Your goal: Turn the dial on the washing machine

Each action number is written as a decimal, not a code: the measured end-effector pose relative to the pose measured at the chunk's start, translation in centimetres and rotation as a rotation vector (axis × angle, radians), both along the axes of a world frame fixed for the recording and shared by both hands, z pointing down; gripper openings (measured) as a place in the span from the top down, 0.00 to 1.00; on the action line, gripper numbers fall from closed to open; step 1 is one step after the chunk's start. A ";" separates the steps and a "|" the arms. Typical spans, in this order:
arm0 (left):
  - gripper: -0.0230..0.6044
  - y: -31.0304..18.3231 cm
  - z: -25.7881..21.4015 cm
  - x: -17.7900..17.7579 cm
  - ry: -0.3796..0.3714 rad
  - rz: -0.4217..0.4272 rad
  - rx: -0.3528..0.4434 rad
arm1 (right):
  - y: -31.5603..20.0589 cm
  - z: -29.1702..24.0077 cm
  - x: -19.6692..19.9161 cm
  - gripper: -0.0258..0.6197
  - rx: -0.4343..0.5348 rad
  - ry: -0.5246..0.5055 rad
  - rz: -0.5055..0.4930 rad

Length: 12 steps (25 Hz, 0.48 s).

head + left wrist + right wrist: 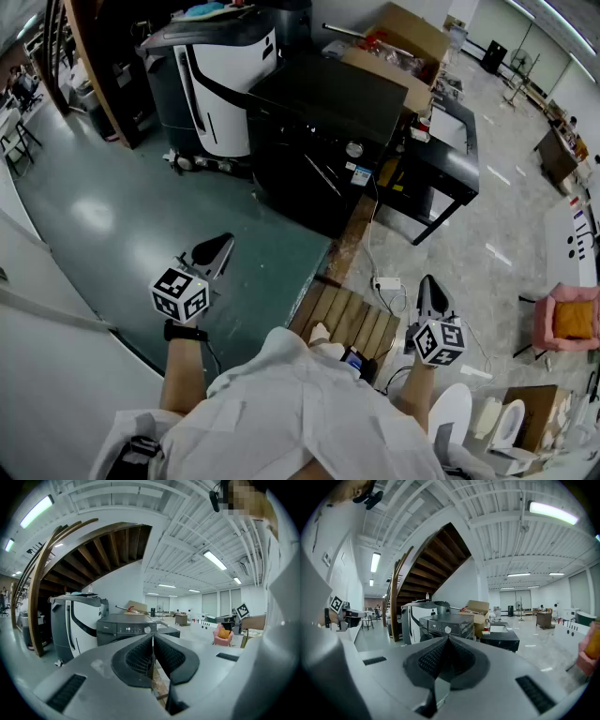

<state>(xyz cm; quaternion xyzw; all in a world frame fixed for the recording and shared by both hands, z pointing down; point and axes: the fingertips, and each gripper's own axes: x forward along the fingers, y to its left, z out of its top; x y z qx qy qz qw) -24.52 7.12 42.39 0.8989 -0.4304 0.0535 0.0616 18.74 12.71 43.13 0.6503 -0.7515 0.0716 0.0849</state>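
Nothing of the task is looking done yet: the person is standing well apart from the dark washing machine (328, 103), which is sitting in the upper middle of the head view, and its small round dial (353, 149) on the front panel is being touched by nothing. The left hand-held gripper (217, 246) is hanging at lower left with its jaws pressed together on nothing. The right hand-held gripper (427, 281), at lower right, is likewise closed and carrying nothing. Walking up, opening the jaws round the dial and turning it are all waiting to be done. The green floor (122, 206) at left is lying open. A wooden pallet (352, 319) is lying at the person's feet, with a power strip (386, 283) and its white cable just beyond it, likely making for careful footing. A black low table (448, 155) is crowding the machine's right side and a white-and-black appliance (220, 80) its left.
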 end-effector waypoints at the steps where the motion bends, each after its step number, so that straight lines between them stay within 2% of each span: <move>1: 0.94 -0.1 0.0 0.0 0.001 -0.001 0.001 | 0.0 0.0 0.0 0.96 -0.001 0.000 0.000; 12: 0.94 -0.2 0.1 0.3 0.006 0.004 -0.008 | -0.4 0.0 0.2 0.96 0.004 -0.013 0.003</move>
